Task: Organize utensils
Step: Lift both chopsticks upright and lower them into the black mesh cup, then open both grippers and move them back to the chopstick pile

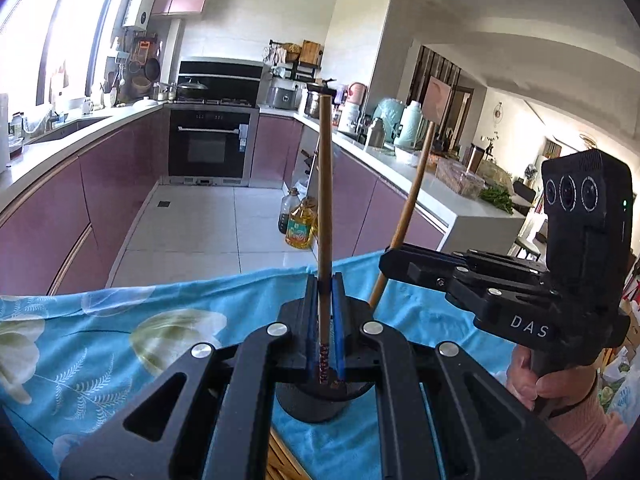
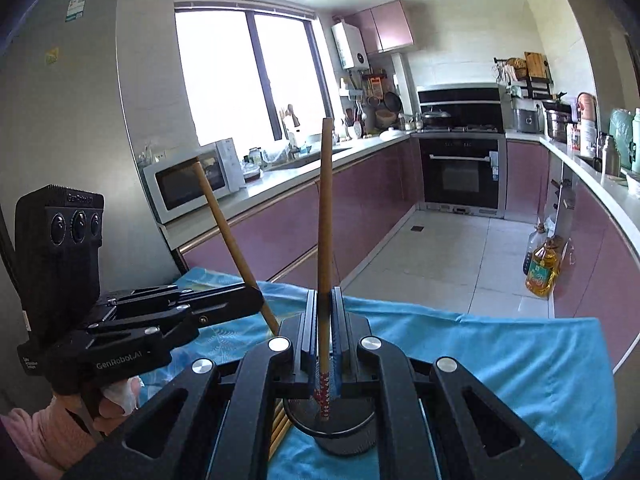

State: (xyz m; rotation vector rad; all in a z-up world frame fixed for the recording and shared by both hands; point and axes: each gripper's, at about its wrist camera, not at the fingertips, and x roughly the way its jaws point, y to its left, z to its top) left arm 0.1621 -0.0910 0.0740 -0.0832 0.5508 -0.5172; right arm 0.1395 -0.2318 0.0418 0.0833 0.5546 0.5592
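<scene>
- Right now each claw is closed tight on one chopstick, and both sticks point up and away from the hands.
- Left claw (image 1: 325, 304): its blue pads pinch a wooden chopstick (image 1: 325, 200) near the patterned lower end; the stick stands almost upright between the fingers.
- Right claw (image 2: 325, 312): it pinches a second chopstick (image 2: 325, 220) in the same way, also near the decorated end with red and white marks.
- From the left view, the right claw is seen on the right side, held by a hand (image 1: 532, 380) in a pink sleeve (image 1: 592, 432); its stick leans toward the kitchen counter (image 1: 440, 188).
- From the right view, the left claw is on the left, and its stick leans to the left, toward the microwave (image 2: 192, 184).
- Under both claws lies a blue cloth with white leaf print (image 1: 120, 344) on the tabletop.
- Below the claws stands a round black holder (image 2: 340, 432), just under the lower ends of the sticks.
- Beside this holder, more wooden sticks (image 2: 280, 432) lie at the cloth edge.
- Behind is a kitchen with pink cabinets (image 2: 360, 200) and a black oven (image 2: 460, 172).
</scene>
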